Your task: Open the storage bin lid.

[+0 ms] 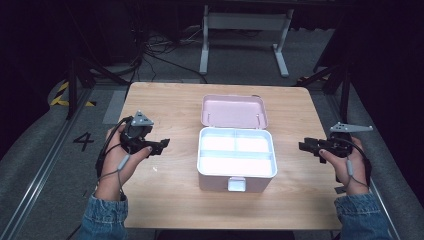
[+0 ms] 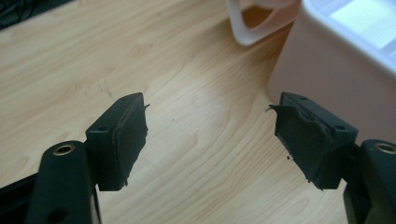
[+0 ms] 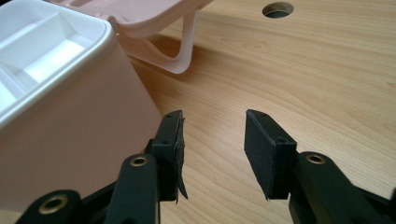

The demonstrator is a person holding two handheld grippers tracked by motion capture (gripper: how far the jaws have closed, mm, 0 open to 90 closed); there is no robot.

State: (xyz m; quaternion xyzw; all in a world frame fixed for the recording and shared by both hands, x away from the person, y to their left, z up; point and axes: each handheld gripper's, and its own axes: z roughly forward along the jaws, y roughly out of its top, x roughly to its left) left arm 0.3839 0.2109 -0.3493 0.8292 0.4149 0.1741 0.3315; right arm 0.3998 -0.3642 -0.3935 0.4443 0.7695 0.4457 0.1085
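High view: each hand-held gripper, left point(image 1: 161, 145) and right point(image 1: 306, 145), is held open and empty beside the box point(image 1: 236, 159). The box is set mid-table point(image 1: 165, 200), lid raised toward the far edge.

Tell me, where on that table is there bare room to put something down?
Bare wood lies on the table left of the open pink box, beyond the left claw, and between the box and the right claw. A strip runs along the near edge. The middle is crowded by the box and its lid.

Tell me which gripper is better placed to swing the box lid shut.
Left, marginally. The left gripper sits nearer the pink box than the right gripper, which hangs near the table's edge. Both are open and empty; the lid lies folded back behind, central.
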